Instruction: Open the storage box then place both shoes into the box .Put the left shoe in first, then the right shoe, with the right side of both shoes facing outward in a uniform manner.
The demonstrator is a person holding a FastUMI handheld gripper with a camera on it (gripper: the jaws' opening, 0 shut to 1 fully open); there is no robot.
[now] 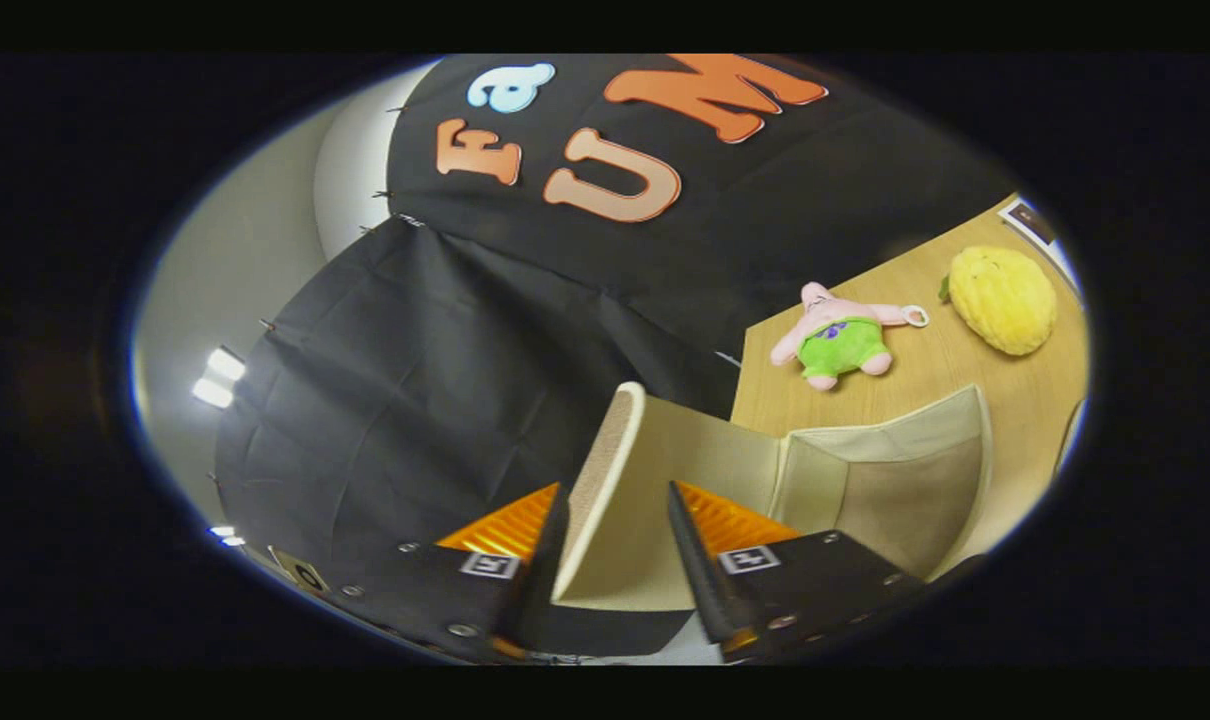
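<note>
1. The gripper (615,520) has its fingers spread, the lid (615,480) of the storage box (895,480) standing edge-on between them; whether either finger touches it cannot be told.
2. The lid is raised, apparently to clear the opening for shoes; its long axis runs away from the fingers.
3. The box sits on the wooden table (925,370), mouth open.
4. Beyond lie a pink plush toy (840,335) and a yellow fruit toy (1002,298).

Storage box (895,480) sits on the table (965,370), its lid (615,490) raised on edge between the fingers of the gripper (617,505), which stand apart. Plush toy (840,335) lies beyond the box. Fruit-shaped toy (1002,298) lies right of it, apart.
</note>
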